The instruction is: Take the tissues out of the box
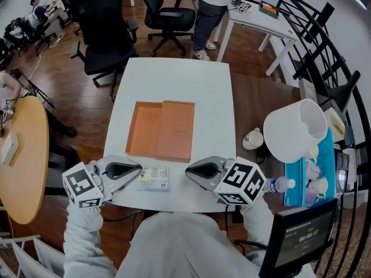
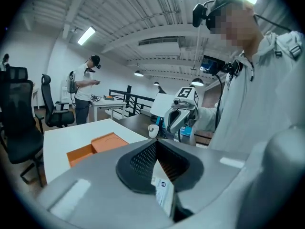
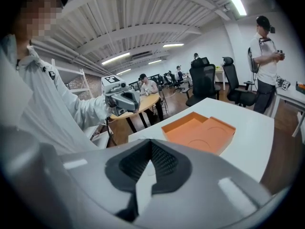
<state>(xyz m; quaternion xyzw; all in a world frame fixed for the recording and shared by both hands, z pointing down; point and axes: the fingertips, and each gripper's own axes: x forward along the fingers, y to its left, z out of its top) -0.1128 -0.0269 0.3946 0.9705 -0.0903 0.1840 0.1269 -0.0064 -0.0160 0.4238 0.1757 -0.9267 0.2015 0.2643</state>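
An open orange box (image 1: 145,129) lies mid-table with its lid (image 1: 177,131) beside it on the right; it also shows as the orange box (image 2: 93,147) and the orange box (image 3: 200,132) in the gripper views. A small printed tissue pack (image 1: 154,178) lies flat near the table's front edge. My left gripper (image 1: 138,169) hovers over the pack's left end, jaws shut and empty; the pack (image 2: 164,194) shows below, through the gap behind the left gripper's (image 2: 155,143) tips. My right gripper (image 1: 188,171) is just right of the pack, shut and empty, as the right gripper (image 3: 151,142) in its own view.
The white table (image 1: 174,80) ends right behind the pack. To the right stand a white lampshade (image 1: 295,129), a mug (image 1: 253,139), a blue tray (image 1: 293,193) and a bottle (image 1: 283,184). A round wooden table (image 1: 23,161) is left. Office chairs (image 1: 107,30) and a standing person (image 1: 210,10) are beyond.
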